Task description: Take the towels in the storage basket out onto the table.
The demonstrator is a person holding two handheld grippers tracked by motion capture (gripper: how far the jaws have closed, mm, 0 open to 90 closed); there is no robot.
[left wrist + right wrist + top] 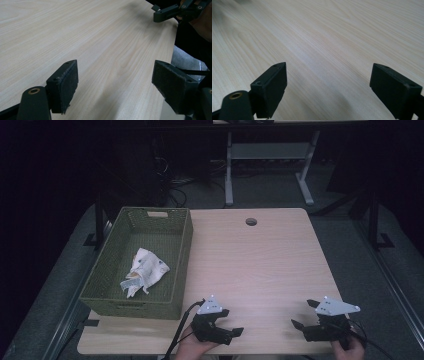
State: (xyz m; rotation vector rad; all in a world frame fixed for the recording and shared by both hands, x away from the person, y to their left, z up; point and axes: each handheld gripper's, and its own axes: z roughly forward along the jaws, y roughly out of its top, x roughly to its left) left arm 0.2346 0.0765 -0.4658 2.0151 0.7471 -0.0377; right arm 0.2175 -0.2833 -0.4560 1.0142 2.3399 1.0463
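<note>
Both tongs, left tongs [220, 322] and right tongs [306, 315], are hovering released and empty over the counter [260, 265]; the crumpled paper [143, 271] is lying inside the green basket [181, 265], so the putting-away looks finished, nothing left to grasp

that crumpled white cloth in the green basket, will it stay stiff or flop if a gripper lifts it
The crumpled cloth probably flops and drapes, judging by its soft folds. It looks light, so it should lift easily. It may snag on the woven basket wall.
</note>
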